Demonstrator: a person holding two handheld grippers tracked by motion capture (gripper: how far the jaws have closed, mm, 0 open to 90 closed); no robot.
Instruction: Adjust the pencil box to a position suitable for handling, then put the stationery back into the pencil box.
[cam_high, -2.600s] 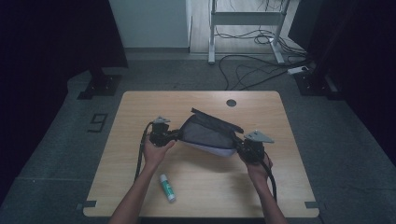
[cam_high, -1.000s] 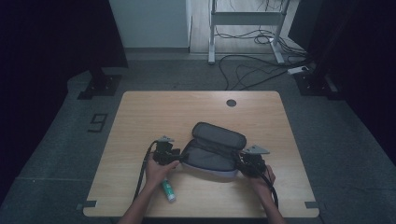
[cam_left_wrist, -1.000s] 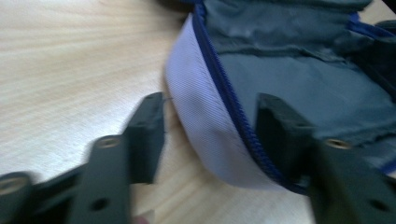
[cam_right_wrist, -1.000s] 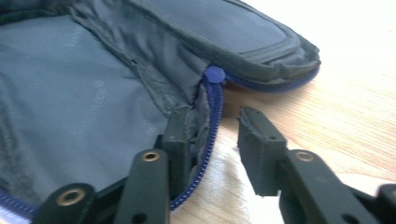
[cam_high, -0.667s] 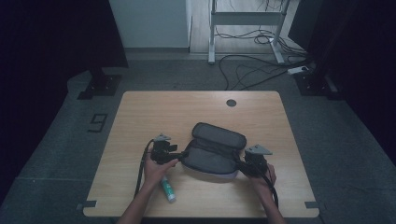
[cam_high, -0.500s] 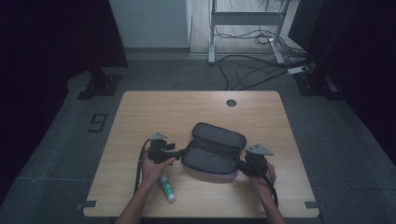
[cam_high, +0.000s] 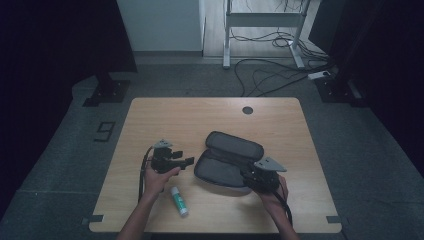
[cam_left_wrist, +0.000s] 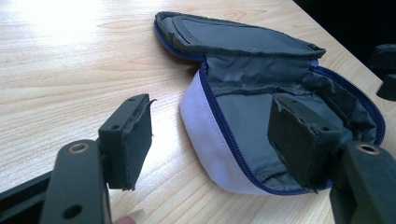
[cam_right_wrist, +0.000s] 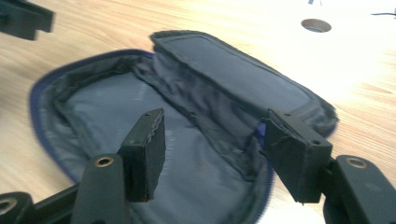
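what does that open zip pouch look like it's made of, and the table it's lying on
Open grey zip pouch: apparently woven fabric, matte; creased dark grey lining, ribbed pale lilac outer side, blue zip tape along the rim. Light wooden table: wood or wood-look laminate, smooth with slight sheen; grain lines and glare suggest this, which one is unclear.

In the high view the right tongs (cam_high: 248, 176) cover the near corner of the open pouch (cam_high: 227, 159). Beside the pouch, the small tube's (cam_high: 179, 200) label is too small to read. In the right gripper view the pouch's (cam_right_wrist: 201, 140) near edge is cut off and its left rim is blurred.
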